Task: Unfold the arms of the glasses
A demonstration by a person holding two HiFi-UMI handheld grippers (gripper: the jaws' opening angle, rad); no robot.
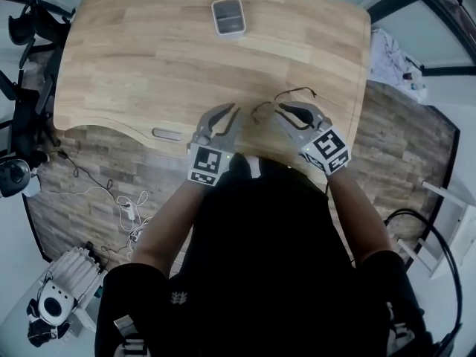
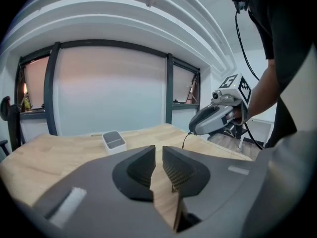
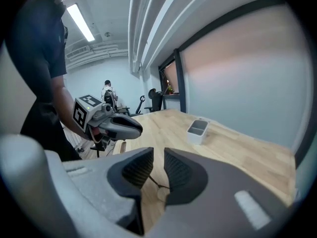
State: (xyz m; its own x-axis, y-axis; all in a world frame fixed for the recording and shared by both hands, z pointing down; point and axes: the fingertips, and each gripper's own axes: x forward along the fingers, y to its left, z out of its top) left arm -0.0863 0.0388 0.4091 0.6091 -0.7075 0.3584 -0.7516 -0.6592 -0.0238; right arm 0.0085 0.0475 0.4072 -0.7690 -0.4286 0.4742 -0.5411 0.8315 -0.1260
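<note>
A light wooden table [image 1: 149, 58] in a room with large windows, with both grippers held over its near edge.

The left gripper [image 2: 158, 150] has its jaws only a little apart, with bare wood showing in the gap and nothing between them. The right gripper [image 3: 158, 152] is just beside it, tips turned toward it, and its jaws are also slightly apart. A small white tray [image 1: 228, 15] stands well beyond both grippers. The thin dark wire-frame glasses [image 3: 158, 185] lie on the table under the right gripper's tips. One thin part shows in the gap, and I cannot tell if a pad touches it.
</note>
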